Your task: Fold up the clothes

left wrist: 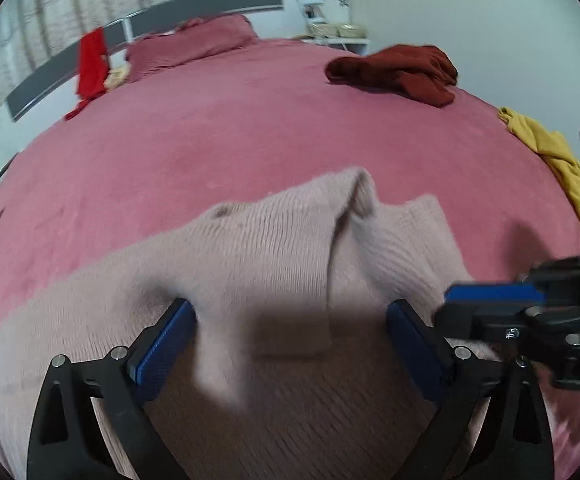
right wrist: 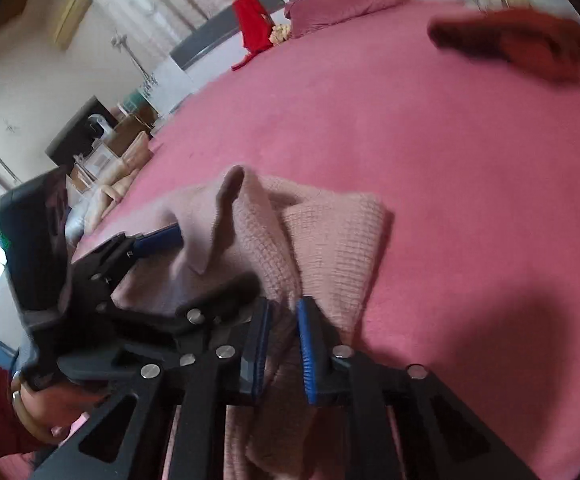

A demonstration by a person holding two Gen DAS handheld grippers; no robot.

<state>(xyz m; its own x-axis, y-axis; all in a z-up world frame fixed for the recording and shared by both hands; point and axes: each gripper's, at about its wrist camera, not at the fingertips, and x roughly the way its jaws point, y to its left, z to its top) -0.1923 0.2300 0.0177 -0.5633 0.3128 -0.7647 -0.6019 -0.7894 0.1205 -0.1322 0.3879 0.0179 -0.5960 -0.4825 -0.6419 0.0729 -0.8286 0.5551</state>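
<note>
A pale pink knit sweater (left wrist: 274,248) lies rumpled on the pink bedspread (left wrist: 210,128), with a fold standing up near its far edge. My left gripper (left wrist: 290,320) hangs over it, open wide, its blue pads (left wrist: 162,352) on either side of a flap of knit without pressing on it. In the right wrist view my right gripper (right wrist: 284,320) is shut on a bunched strip of the sweater (right wrist: 329,240), with fabric squeezed between its blue pads (right wrist: 307,352). The left gripper (right wrist: 216,258) shows there at the left, and the right gripper (left wrist: 449,304) enters the left wrist view from the right.
A dark red garment (left wrist: 393,72) lies crumpled at the far right of the bed, and a yellow one (left wrist: 561,168) hangs over the right edge. A red cloth (left wrist: 92,64) hangs on the headboard by a pink pillow (left wrist: 194,44). A hand with a bracelet (right wrist: 38,400) holds the left gripper.
</note>
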